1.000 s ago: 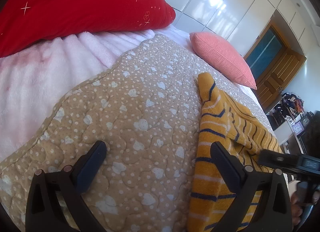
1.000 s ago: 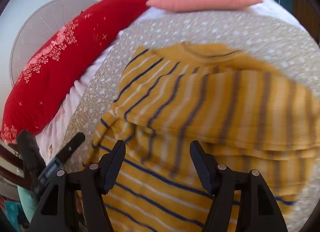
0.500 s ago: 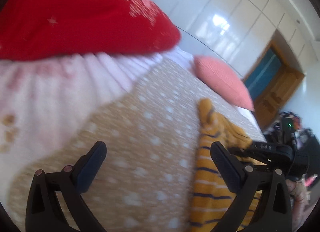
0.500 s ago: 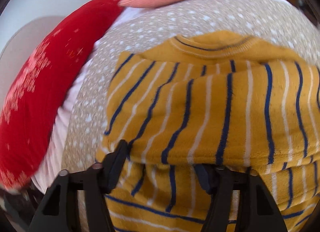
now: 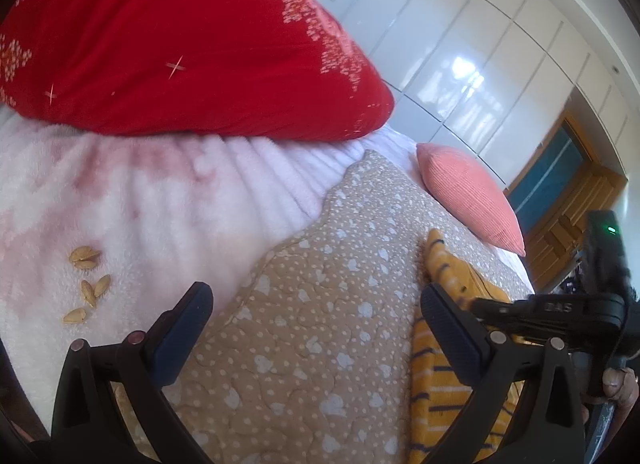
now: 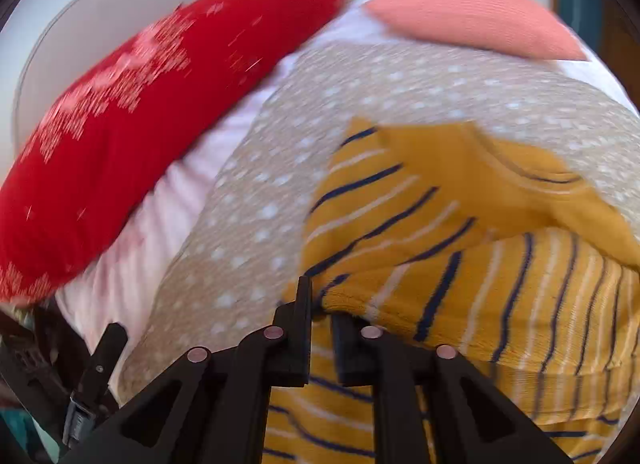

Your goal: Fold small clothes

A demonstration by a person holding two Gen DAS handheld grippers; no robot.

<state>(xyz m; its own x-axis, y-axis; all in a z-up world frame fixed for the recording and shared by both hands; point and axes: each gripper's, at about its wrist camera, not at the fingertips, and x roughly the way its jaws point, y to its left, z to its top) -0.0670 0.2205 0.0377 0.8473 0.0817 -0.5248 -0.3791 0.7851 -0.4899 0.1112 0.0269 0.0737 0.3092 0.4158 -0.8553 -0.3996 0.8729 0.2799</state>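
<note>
While the right claw (image 6: 318, 306) closes its jaws on a bunched edge of the mustard-yellow knit top with navy and white stripes (image 6: 460, 248), which lies just ahead of it on the tan quilted bedspread dotted with white (image 6: 256, 223), the fold looks to be at its gripping stage. The left claw (image 5: 316, 320) hangs wide apart and empty, the garment off to its right. Next, I judge, the pinched edge must be lifted and carried across the top.

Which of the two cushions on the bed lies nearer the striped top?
The small coral cushion: it lies just beyond the mustard striped top on the spotted quilt. The big red cushion sits farther off.
</note>
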